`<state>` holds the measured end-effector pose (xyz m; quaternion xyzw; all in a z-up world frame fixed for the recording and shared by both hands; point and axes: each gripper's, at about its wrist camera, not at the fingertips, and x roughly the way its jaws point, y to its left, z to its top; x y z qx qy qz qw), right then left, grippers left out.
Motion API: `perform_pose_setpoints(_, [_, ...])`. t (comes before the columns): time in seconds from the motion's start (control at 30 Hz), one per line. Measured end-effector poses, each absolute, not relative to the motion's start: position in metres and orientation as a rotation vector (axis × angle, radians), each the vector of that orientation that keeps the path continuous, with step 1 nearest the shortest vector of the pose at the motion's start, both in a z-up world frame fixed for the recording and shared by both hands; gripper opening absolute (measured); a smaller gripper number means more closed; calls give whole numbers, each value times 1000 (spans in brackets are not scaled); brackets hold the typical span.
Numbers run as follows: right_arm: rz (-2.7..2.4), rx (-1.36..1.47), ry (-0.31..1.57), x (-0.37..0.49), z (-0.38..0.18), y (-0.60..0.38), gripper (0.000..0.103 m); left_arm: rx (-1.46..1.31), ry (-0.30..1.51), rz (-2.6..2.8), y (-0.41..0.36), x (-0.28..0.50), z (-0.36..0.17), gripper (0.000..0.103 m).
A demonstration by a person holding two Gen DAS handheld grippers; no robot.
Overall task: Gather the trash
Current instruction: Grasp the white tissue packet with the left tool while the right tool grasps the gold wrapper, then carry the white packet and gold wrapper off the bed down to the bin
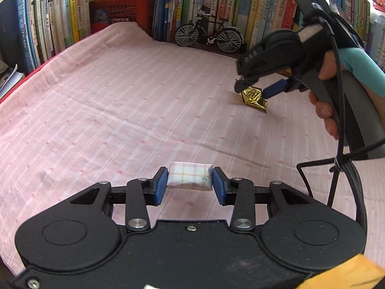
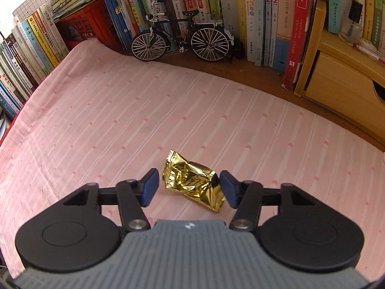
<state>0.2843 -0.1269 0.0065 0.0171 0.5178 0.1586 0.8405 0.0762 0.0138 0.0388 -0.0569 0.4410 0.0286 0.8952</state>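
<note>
Nearest in the left wrist view, a small checked paper packet (image 1: 190, 176) is clamped between the blue pads of the left gripper (image 1: 190, 185), both pads pressed against its sides. Whether the packet is lifted off the pink striped cloth (image 1: 120, 101) or rests on it cannot be told.

In the right wrist view, a crumpled gold wrapper (image 2: 195, 184) lies on the cloth between the fingers of the right gripper (image 2: 190, 187). The right-hand pad appears to touch its end, while a clear gap is left at the other pad, so the jaws are judged not yet closed on it.

Farther back, a model bicycle (image 2: 180, 41) is stood against a row of books (image 2: 250, 12), beside a wooden drawer unit (image 2: 336, 84).

As judged from these views, 1 of the 2 pieces of trash is secured and 1 remains to be grasped. No bin or bag is seen, so the depositing is taken as still to be done.
</note>
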Motion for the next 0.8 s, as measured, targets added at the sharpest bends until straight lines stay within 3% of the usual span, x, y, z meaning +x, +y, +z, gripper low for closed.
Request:
perform_pose_setpoints(0.07, [330,52,1085,280,7,-131,51,-118,904,76,19,76,42,38])
perform_pose_setpoints(0.13, [325,61,1072,276,10,-135,49,-117,895,84,23,75,46,38])
perform_pose_setpoints(0.8, [274,116,980,186,76,-162,46,-109,854,13,28,36,94,38])
